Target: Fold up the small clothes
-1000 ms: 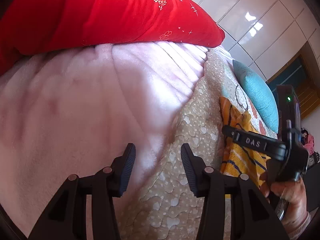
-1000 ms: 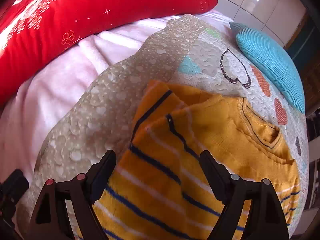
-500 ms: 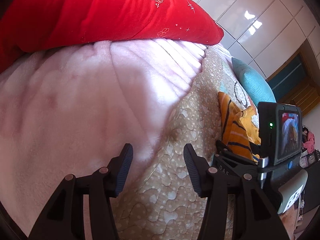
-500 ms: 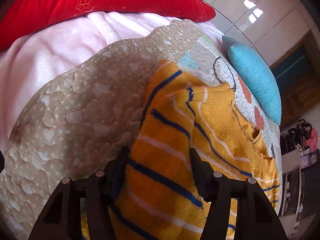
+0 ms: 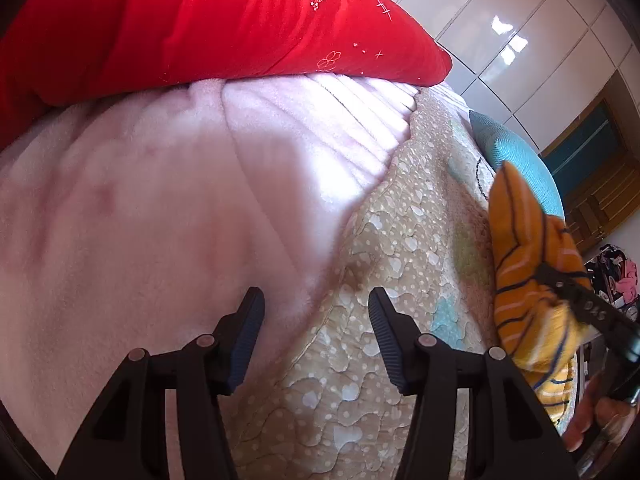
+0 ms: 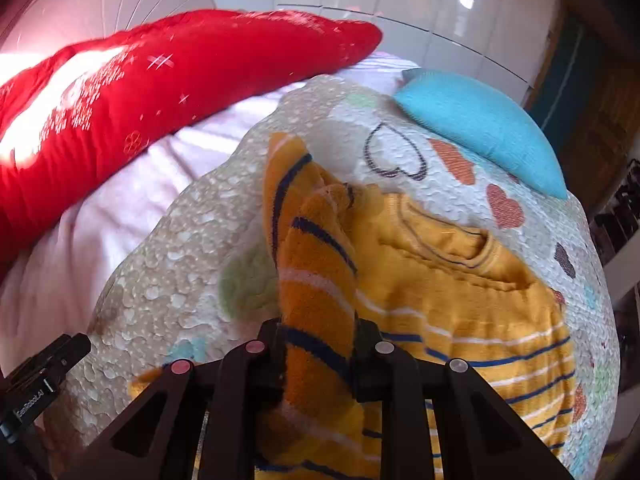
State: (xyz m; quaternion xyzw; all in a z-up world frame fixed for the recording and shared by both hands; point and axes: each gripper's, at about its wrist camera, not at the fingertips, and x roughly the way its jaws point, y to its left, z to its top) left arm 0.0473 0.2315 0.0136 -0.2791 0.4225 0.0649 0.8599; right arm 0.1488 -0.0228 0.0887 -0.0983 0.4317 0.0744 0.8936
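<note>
**Right claw grips sweater sleeve on the bed**

Left wrist view: our left claw (image 5: 316,332) hangs released and empty over the seam where a pink blanket (image 5: 160,208) meets a beige quilt (image 5: 400,248). A red pillow (image 5: 208,28) lies beyond. At far right, the sweater (image 5: 528,264) rises off the quilt, lifted by our right claw.

Right wrist view: our right claw (image 6: 320,344) is clenched on a raised striped fold of the yellow sweater (image 6: 460,280), whose body lies flat on the quilt (image 6: 168,256), near a blue cushion (image 6: 480,128).
</note>
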